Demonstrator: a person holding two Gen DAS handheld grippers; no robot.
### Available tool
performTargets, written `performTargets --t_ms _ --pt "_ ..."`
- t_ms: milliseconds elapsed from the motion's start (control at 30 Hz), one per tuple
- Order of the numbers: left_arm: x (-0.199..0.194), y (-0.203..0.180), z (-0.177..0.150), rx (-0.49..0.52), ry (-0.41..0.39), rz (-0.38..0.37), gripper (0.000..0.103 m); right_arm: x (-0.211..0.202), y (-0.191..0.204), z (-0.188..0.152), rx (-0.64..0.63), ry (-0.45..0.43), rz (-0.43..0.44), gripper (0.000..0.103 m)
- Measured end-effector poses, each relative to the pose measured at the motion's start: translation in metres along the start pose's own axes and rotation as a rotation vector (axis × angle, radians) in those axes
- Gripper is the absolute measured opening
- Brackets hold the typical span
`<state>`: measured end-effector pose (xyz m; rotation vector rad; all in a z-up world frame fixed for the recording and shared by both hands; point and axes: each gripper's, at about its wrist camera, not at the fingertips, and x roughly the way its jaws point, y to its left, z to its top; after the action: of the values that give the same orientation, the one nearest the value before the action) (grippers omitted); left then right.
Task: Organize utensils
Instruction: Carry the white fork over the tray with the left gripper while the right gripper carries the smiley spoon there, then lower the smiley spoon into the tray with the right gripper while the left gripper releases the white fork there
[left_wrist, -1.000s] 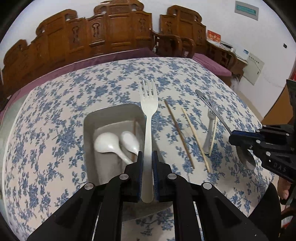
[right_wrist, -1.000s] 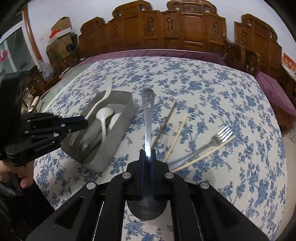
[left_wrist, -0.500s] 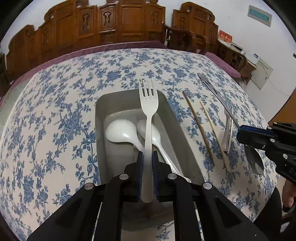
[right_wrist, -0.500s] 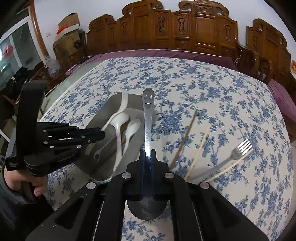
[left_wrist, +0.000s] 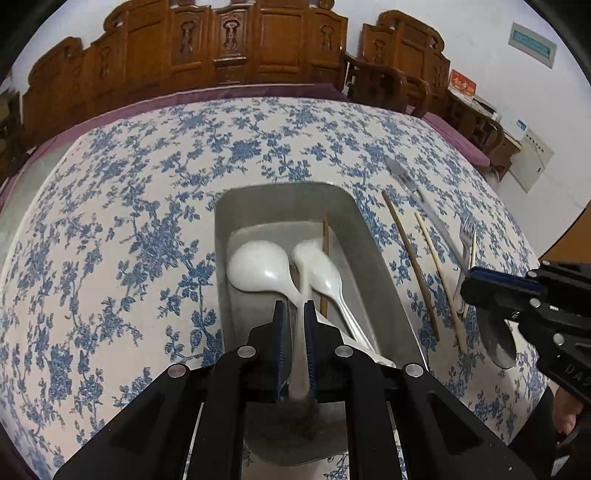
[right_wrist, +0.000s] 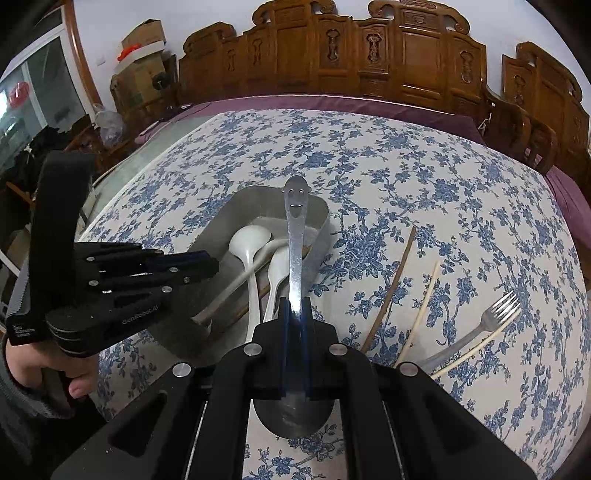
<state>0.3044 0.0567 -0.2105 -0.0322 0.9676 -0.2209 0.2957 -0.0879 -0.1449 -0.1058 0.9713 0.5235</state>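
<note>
A grey metal tray (left_wrist: 373, 254) (right_wrist: 221, 225) sits on the floral tablecloth and holds two white spoons (left_wrist: 258, 266) (right_wrist: 249, 240) and a brown chopstick (left_wrist: 325, 236). My left gripper (left_wrist: 294, 314) hovers over the tray's near end, jaws slightly apart, with a blurred white fork (left_wrist: 301, 332) slipping down between them. My right gripper (right_wrist: 294, 310) is shut on a steel spoon (right_wrist: 295, 236) with a smiley-face handle, held above the tray's right side.
Right of the tray lie a brown chopstick (right_wrist: 391, 291), two pale chopsticks (right_wrist: 424, 302) and a steel fork (right_wrist: 491, 317). Carved wooden chairs (right_wrist: 369, 55) ring the far edge of the table. Boxes (right_wrist: 140, 44) stand at the back left.
My left gripper moved over the tray, lowered and opened; the white fork is dropping, blurred. My right gripper carried the steel spoon leftward to above the tray.
</note>
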Motion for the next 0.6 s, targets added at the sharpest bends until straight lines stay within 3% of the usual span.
performTargets --t_ms 467,600 --pt "-0.033 0.026 0.01 -0.014 -0.091 0.048 0.011 0.019 0.025 0.013 -0.007 0.015 0.028 0.007" --pt "-0.039 0.034 0.013 -0.021 -0.111 0.061 0.02 0.031 0.033 0.02 0.008 0.02 0.053 0.007"
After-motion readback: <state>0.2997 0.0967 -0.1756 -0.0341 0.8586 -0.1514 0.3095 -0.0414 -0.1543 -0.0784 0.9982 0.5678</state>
